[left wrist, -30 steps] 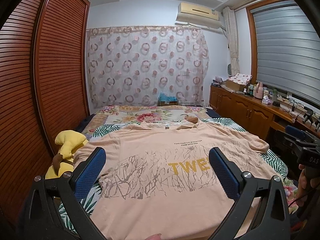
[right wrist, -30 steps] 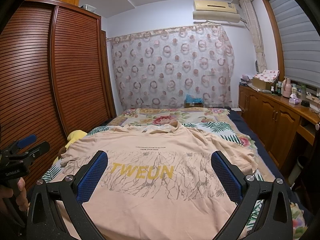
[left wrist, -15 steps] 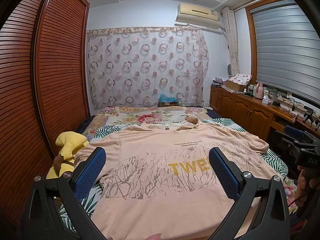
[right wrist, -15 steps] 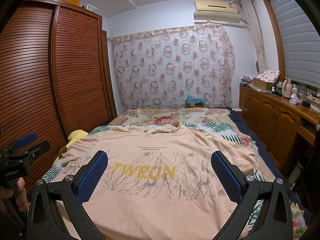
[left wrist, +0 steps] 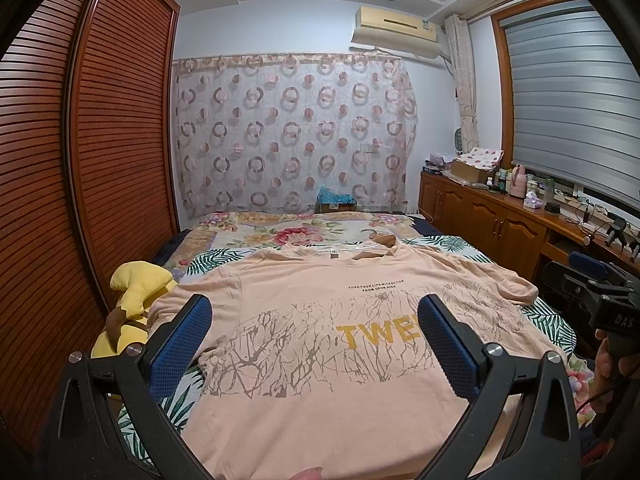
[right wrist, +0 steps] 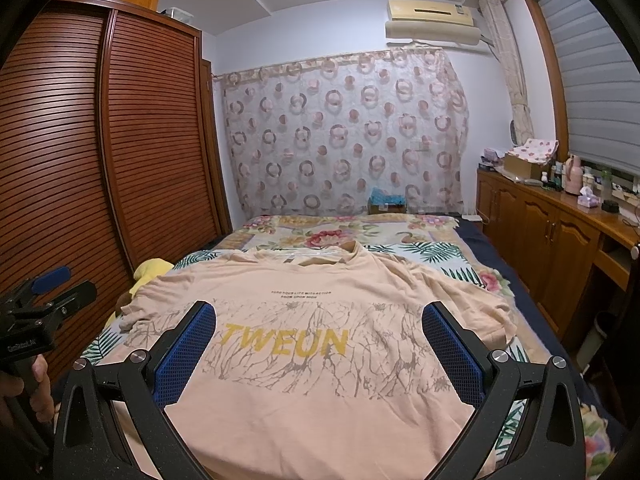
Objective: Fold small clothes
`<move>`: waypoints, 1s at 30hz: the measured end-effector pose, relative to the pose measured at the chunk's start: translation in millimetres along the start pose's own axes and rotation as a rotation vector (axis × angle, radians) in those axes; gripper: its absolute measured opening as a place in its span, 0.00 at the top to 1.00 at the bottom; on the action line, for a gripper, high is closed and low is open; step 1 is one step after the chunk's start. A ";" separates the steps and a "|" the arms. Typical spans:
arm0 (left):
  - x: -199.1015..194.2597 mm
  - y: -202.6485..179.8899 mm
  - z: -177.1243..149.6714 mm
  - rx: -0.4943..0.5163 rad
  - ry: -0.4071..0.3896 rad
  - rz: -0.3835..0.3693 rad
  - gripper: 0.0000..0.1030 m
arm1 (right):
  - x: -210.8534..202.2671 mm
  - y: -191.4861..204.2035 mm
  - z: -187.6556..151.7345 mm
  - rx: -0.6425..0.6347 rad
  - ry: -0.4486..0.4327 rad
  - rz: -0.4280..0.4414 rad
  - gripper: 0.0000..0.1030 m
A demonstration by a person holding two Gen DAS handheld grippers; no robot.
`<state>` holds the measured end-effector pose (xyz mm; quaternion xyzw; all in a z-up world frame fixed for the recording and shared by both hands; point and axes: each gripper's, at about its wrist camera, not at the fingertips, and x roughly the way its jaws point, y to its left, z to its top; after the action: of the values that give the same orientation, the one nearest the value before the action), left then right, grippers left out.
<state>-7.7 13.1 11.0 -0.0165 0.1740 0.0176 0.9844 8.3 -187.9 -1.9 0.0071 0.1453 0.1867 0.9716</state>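
- Your left hand-held gripper (left wrist: 314, 330) and right hand-held gripper (right wrist: 320, 338) both gape wide, holding nothing.
- The peach T-shirt (right wrist: 320, 380) lies flat on the bed (right wrist: 360, 236), directly ahead, below both.
- Pinch too deep and you risk snagging the bedspread too.

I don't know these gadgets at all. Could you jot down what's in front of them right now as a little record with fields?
garment: peach T-shirt, spread flat, front up, collar at the far end
print: yellow word TWEUN over grey branch-like lines
surface: bed with floral and leaf-print cover
left gripper: open, above the shirt's near part, holding nothing
right gripper: open, above the shirt's near part, holding nothing
beside shirt: yellow plush toy on the wardrobe side
folding: not yet begun
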 end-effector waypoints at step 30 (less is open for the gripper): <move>8.4 6.8 -6.3 -0.011 0.045 0.010 0.00 | 9.7 -0.4 -2.6 0.003 0.021 0.056 0.00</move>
<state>-2.2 19.9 2.0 -0.0215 0.1960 0.0231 0.9801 16.3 -184.9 -7.1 0.0106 0.1556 0.2137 0.9644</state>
